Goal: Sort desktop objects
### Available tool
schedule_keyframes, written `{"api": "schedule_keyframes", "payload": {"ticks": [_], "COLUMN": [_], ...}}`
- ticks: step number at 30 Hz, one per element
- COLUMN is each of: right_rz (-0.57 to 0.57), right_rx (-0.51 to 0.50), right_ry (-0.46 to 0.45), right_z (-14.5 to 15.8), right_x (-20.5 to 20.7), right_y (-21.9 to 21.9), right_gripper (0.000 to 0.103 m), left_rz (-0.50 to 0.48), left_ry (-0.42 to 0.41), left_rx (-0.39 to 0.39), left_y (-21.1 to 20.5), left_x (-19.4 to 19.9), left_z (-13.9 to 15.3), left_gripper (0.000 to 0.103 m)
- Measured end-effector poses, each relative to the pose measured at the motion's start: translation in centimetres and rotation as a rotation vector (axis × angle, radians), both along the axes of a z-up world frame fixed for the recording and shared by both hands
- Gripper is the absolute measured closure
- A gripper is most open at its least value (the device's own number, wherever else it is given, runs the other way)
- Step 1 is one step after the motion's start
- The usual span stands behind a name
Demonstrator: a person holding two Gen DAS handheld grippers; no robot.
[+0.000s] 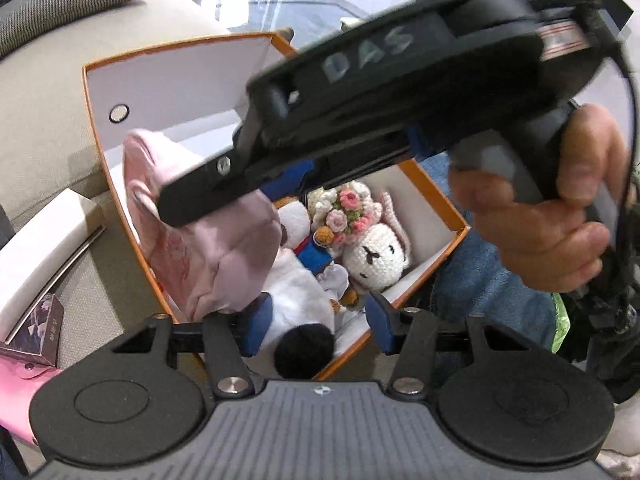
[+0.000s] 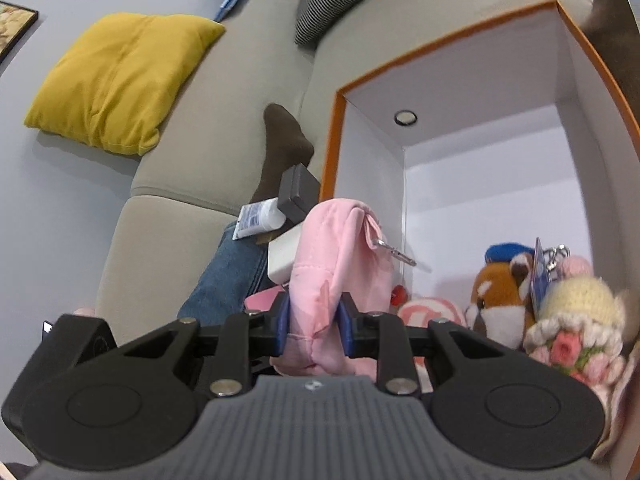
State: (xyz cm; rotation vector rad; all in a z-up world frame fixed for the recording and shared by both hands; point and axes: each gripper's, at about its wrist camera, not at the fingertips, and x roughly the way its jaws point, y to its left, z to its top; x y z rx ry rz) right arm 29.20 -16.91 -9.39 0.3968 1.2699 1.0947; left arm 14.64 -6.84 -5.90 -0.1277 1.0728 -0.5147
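Observation:
An orange-rimmed white box [image 1: 448, 196] stands on the sofa and holds several plush toys, among them a crocheted bunny [image 1: 376, 256] with a flower crown. My right gripper [image 2: 314, 322] is shut on a pink fabric pouch [image 2: 340, 248] and holds it over the box's left side; the pouch also shows in the left wrist view [image 1: 208, 236]. My left gripper [image 1: 316, 328] is open and empty above the box's near end, over a white and black plush [image 1: 300, 312]. The right gripper's body crosses the left wrist view and hides part of the box.
A white box [image 1: 44, 240] and a small purple carton [image 1: 44, 332] lie on the sofa left of the orange box. A tube [image 2: 260, 220], a dark case [image 2: 298, 196] and a white block [image 2: 284, 256] sit by the person's leg. A yellow cushion [image 2: 120, 76] lies further off.

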Motion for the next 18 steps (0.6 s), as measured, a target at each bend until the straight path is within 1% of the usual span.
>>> {"api": "schedule_keyframes", "payload": {"ticks": [3, 5, 8, 13, 15, 17, 18], "right_rz": [0.021, 0.039, 0.047, 0.079, 0.089, 0.091, 0.091], "right_rx": [-0.029, -0.038, -0.039, -0.044, -0.056, -0.067, -0.074], "right_ry": [0.023, 0.035, 0.046, 0.062, 0.04, 0.051, 0.049], "right_z": [-0.4, -0.8, -0.8, -0.2, 0.2, -0.3, -0.5], "right_x": [-0.1, -0.2, -0.2, -0.4, -0.6, -0.7, -0.7], "right_y": [0.3, 0.6, 0.4, 0.1, 0.1, 0.4, 0.6], "right_gripper": [0.079, 0.08, 0.081, 0.082, 0.082, 0.082, 0.083], "left_rz": [-0.022, -0.034, -0.012, 0.09, 0.146, 0.203, 0.232], "left_ry": [-0.02, -0.039, -0.048, -0.071, -0.077, -0.059, -0.036], "left_rx": [-0.02, -0.017, -0.026, -0.092, -0.114, -0.145, -0.167], "left_y": [0.3, 0.7, 2.4, 6.2, 7.5, 8.5, 8.7], "left_x": [-0.9, -1.8, -2.8, -3.1, -2.3, -1.1, -0.2], "left_z": [1.6, 2.8, 4.6, 7.1, 7.6, 7.5, 7.1], "left_gripper": [0.047, 0.047, 0.047, 0.046, 0.046, 0.045, 0.045]}}
